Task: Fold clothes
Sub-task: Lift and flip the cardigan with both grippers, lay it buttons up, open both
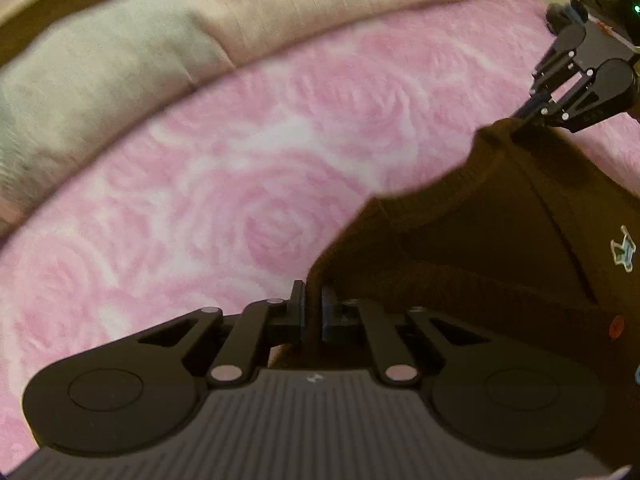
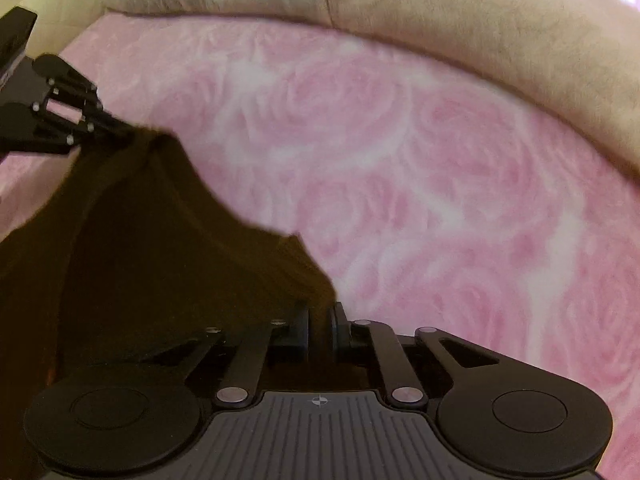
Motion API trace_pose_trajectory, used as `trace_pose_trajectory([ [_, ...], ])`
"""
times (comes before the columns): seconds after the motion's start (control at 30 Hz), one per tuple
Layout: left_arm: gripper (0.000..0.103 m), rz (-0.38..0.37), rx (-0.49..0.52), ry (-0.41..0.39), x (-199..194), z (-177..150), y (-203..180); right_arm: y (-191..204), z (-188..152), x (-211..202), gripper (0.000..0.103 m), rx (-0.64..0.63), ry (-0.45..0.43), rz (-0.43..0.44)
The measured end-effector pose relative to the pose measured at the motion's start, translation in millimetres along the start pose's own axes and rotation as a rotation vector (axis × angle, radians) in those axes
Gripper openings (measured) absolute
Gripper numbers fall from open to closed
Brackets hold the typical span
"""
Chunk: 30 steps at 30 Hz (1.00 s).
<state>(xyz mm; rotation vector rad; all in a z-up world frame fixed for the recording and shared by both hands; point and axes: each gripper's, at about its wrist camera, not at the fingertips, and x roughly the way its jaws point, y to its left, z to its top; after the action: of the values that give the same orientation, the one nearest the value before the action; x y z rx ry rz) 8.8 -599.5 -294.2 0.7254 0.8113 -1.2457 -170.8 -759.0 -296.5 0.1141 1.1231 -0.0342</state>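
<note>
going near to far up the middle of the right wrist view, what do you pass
right gripper shut on the brown garment's edge → pink rose-pattern blanket → beige cushion at the far edge

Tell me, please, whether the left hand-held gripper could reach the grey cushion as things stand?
Probably not freely: the left hand-held gripper is shut on the dark brown garment, which the right hand-held gripper also grips. Only open pink rose blanket lies before the grey cushion.
</note>
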Motion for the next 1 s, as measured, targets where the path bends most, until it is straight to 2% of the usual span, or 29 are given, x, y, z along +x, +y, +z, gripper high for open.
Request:
trace_pose_trajectory([
  [0.07,0.005,0.040,-0.039,-0.033,-8,-1,1,9,13,-12,0.008,-0.046,-0.064,-0.029],
  [0.13,0.006,0.054,-0.054,0.026,5,-6,1,13,17,-3,0.009,-0.063,-0.063,-0.058],
  [0.17,0.006,0.055,-0.057,0.058,13,-9,0,13,14,6,0.013,-0.058,-0.034,-0.077],
  [0.2,0.007,0.060,-0.057,0.067,17,-10,0,13,11,16,0.042,-0.050,-0.001,-0.098],
  [0.23,0.010,0.068,-0.057,0.063,16,-10,0,14,8,17,0.060,-0.037,-0.007,-0.130],
  [0.27,0.018,0.077,-0.058,0.058,15,-10,0,16,4,15,0.075,-0.022,-0.023,-0.166],
  [0.33,0.027,0.115,-0.069,0.043,9,-12,2,16,-7,-1,0.075,0.028,-0.076,-0.180],
  [0.4,0.025,0.135,-0.089,0.023,-4,-17,4,20,-20,-22,0.075,0.084,-0.123,-0.177],
  [0.47,0.023,0.133,-0.107,-0.002,-22,-24,1,28,-38,-45,0.075,0.155,-0.177,-0.126],
  [0.5,0.023,0.109,-0.114,-0.014,-33,-30,-4,34,-48,-56,0.075,0.198,-0.202,-0.092],
  [0.6,0.023,0.003,-0.082,0.010,-56,-55,-35,60,-88,-69,0.075,0.325,-0.167,0.019],
  [0.67,0.023,-0.056,-0.056,0.058,-65,-79,-61,73,-125,-68,0.075,0.384,-0.086,0.052],
  [0.73,0.023,-0.084,-0.011,0.121,-71,-108,-88,89,-159,-68,0.075,0.423,-0.013,0.036],
  [0.83,0.023,-0.074,0.052,0.153,-89,-144,-114,109,-194,-86,0.075,0.452,0.014,-0.012],
  [1.0,0.023,-0.064,0.057,0.191,-119,-182,-114,143,-223,-109,0.075,0.481,0.091,-0.125],
])
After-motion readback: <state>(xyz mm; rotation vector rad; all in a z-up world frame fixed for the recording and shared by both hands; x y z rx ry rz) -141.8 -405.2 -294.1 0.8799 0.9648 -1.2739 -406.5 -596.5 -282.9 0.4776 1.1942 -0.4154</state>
